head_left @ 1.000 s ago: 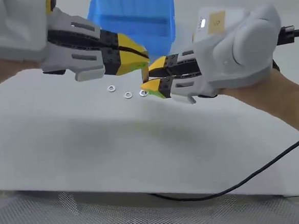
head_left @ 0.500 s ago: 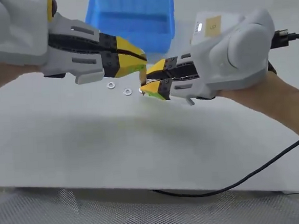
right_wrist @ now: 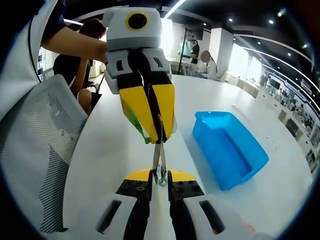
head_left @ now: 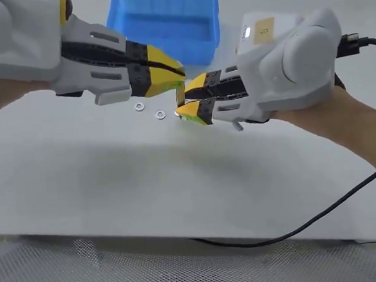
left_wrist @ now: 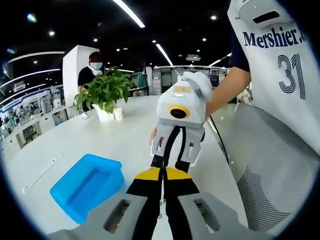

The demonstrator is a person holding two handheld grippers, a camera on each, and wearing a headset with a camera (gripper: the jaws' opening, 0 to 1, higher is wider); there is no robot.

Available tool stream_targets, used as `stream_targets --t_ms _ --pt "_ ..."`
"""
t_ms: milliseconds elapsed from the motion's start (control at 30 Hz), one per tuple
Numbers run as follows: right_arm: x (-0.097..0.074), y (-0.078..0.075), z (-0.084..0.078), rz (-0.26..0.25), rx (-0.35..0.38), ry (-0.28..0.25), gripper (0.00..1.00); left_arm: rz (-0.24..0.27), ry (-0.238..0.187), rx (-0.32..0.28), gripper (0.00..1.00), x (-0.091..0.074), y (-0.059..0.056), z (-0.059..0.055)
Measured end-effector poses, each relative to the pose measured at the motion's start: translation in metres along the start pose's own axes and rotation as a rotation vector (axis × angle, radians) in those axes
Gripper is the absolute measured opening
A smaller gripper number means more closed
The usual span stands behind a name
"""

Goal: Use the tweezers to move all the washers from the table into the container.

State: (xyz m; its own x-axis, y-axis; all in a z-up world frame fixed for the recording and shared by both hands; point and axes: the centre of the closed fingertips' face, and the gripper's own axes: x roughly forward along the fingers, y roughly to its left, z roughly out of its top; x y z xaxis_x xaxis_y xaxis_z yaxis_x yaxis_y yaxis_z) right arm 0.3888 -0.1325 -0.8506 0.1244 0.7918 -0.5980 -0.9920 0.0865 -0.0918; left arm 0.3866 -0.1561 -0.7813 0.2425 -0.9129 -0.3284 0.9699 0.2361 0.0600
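Slim metal tweezers (head_left: 181,93) span the small gap between my two grippers above the white table (head_left: 178,180). In the right gripper view the tweezers (right_wrist: 159,155) run from my right gripper (right_wrist: 160,176), shut on one end, up into the yellow jaws of my left gripper (right_wrist: 158,134), shut on the other end. My left gripper (head_left: 179,73) comes in from the left and my right gripper (head_left: 183,98) from the right. Two small washers (head_left: 139,107) (head_left: 160,114) lie on the table just left of the right jaws. The blue container (head_left: 197,47) stands behind the grippers.
A black cable (head_left: 322,219) trails from the right gripper across the table's near edge. A mesh chair (head_left: 184,273) sits below that edge. The container (left_wrist: 87,185) lies open to the left of my left gripper (left_wrist: 163,172). A potted plant (left_wrist: 105,92) stands far back.
Both grippers stay almost still with the tweezers between them. The right gripper has edged slightly left, over the spot where a third washer showed.
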Motion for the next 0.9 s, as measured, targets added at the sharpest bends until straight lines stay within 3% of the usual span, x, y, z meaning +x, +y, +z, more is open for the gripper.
stream_targets --t_ms 467,900 --pt "0.0031 0.0027 -0.0038 0.038 -0.018 0.025 0.11 -0.016 0.001 -0.008 0.03 -0.0020 0.0005 -0.0006" --pt "0.0026 0.0024 -0.0047 0.035 -0.034 0.035 0.10 -0.018 0.015 0.007 0.03 -0.0017 -0.0002 -0.0006"
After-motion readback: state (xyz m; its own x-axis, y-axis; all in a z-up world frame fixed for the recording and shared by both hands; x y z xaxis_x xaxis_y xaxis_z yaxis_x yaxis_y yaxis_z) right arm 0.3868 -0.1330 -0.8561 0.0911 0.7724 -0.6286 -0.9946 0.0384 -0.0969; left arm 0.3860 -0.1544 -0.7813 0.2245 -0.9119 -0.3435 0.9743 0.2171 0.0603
